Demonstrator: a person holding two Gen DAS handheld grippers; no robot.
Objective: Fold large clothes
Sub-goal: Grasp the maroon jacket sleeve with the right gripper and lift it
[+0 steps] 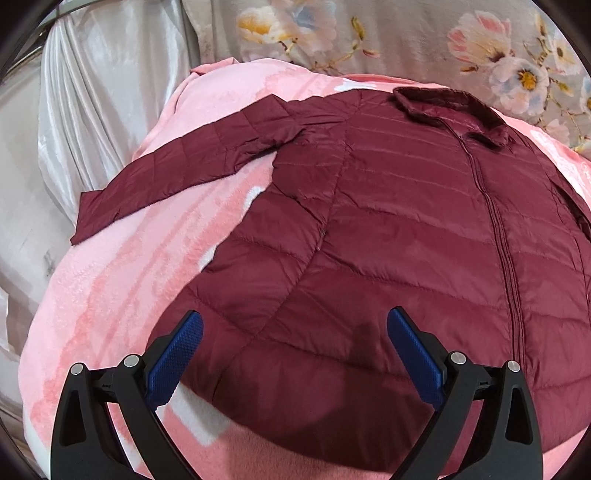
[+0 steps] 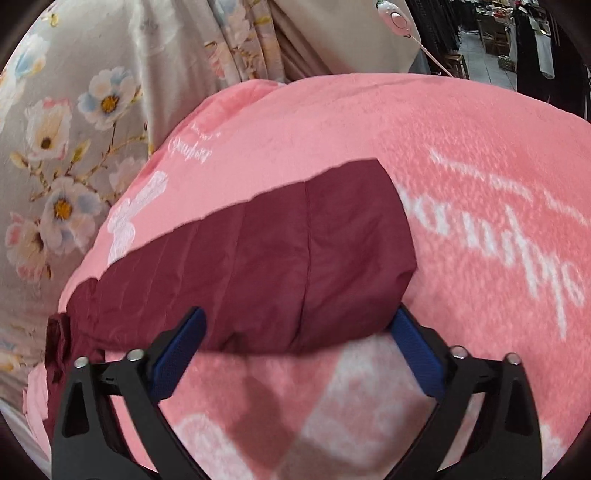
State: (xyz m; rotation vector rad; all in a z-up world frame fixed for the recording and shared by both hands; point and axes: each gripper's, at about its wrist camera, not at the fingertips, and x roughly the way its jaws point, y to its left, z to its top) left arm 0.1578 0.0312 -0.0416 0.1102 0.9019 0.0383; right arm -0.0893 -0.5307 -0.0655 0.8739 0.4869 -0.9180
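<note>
A maroon quilted jacket [image 1: 388, 229] lies flat and zipped on a pink blanket [image 1: 110, 280], collar [image 1: 454, 107] at the far end. One sleeve [image 1: 192, 166] stretches out to the left. My left gripper [image 1: 295, 325] hovers open over the jacket's near hem, with nothing pinched between its blue pads. In the right wrist view the other sleeve [image 2: 277, 251] lies across the blanket [image 2: 332, 122]. My right gripper [image 2: 297, 321] straddles that sleeve's near edge with jaws apart. The fabric covers the tip of the right finger [image 2: 413, 354], and the pads do not press on it.
Floral grey bedding [image 1: 406, 33] lies beyond the blanket, also seen as floral cloth [image 2: 74, 129] on the left. Shiny white satin fabric [image 1: 92, 92] hangs at the far left. A pink corded controller [image 2: 399, 18] rests at the top, beside a dark floor area [image 2: 498, 37].
</note>
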